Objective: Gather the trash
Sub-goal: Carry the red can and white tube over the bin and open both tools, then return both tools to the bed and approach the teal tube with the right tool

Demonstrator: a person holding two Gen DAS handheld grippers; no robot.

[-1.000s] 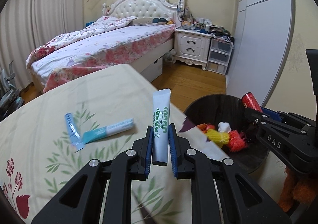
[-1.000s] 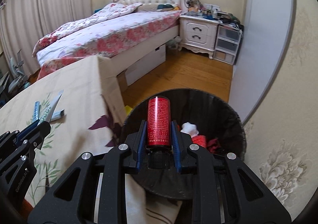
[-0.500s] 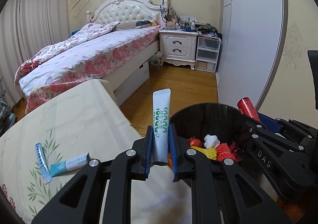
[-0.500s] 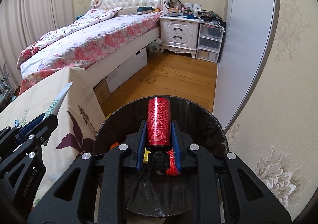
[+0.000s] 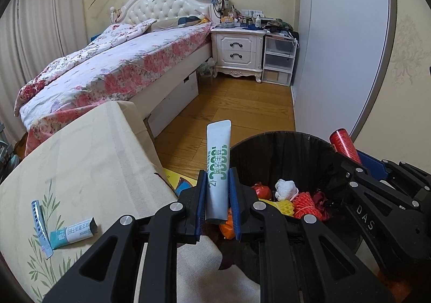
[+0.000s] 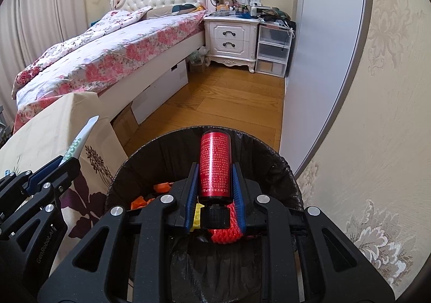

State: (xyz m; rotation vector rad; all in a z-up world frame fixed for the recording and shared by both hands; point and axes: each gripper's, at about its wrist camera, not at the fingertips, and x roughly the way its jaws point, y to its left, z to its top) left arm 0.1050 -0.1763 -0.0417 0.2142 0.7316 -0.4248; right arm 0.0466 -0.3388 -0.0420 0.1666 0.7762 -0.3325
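Observation:
My left gripper [image 5: 217, 182] is shut on a white tube with green print [image 5: 217, 165], held upright at the left rim of the black-lined trash bin [image 5: 282, 141]. My right gripper [image 6: 214, 176] is shut on a red bottle with a black cap [image 6: 214, 165], held over the bin [image 6: 129, 168]. The bin holds red, yellow and orange foam nets and a white wad [image 5: 285, 187]. A teal and white tube [image 5: 72, 233] and a blue sachet [image 5: 40, 227] lie on the cream tablecloth [image 5: 80, 155]. The right gripper with its red bottle [image 5: 343, 143] shows in the left wrist view.
The cloth-covered table [image 6: 54, 120] stands left of the bin. A bed with a floral cover [image 5: 107, 66], a white nightstand [image 5: 237, 50] and plastic drawers [image 5: 278, 60] stand beyond on the wood floor. A grey wardrobe door [image 5: 336, 47] and a papered wall are on the right.
Both grippers have moved right, off the table and toward the bin, each still holding its item. The bin now fills more of both views.

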